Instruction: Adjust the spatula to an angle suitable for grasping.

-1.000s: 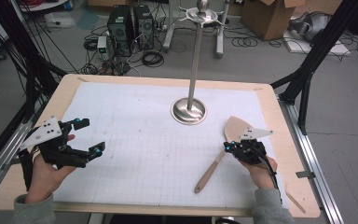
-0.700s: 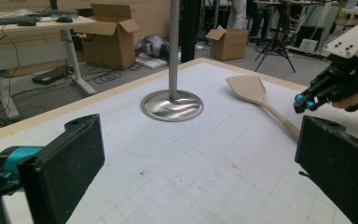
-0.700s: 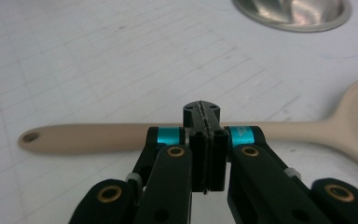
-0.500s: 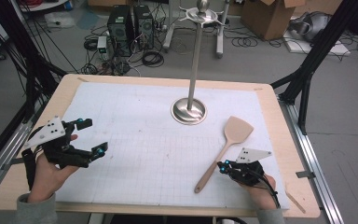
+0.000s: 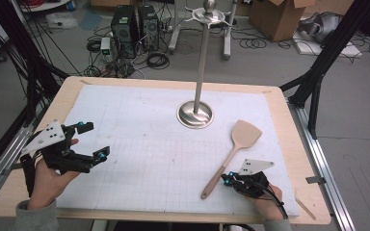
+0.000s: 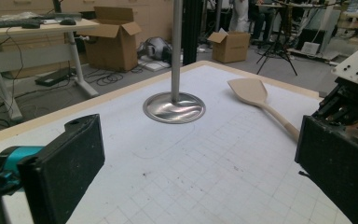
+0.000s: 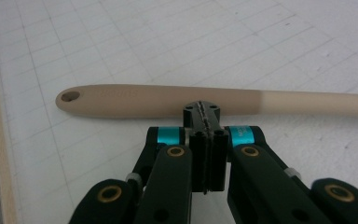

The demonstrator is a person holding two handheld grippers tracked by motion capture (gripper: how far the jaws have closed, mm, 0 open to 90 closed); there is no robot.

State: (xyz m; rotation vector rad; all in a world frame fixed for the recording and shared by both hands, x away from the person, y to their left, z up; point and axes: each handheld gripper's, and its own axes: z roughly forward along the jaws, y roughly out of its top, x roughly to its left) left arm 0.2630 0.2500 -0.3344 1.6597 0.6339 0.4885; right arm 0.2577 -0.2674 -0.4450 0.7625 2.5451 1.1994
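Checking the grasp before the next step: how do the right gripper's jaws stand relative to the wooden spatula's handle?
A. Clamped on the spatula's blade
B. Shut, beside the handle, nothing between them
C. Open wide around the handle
B: in the right gripper view, the right gripper has its jaws pressed together with nothing between them, just short of the wooden spatula handle lying across the mat.

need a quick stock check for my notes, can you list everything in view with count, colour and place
spatula: 1, pale wood, lying flat on the mat's right half, blade toward the far edge
stand: 1, silver metal, round base on the mat's far middle, pole upright
mat: 1, white with a grid, covering most of the table
table: 1, light wood rim
computer towers: 2, black, on the floor beyond the table
cardboard box: 1, brown, floor at far right
left gripper: 1, black, jaws open, above the mat's left edge
right gripper: 1, black, jaws shut, tips at the spatula's handle
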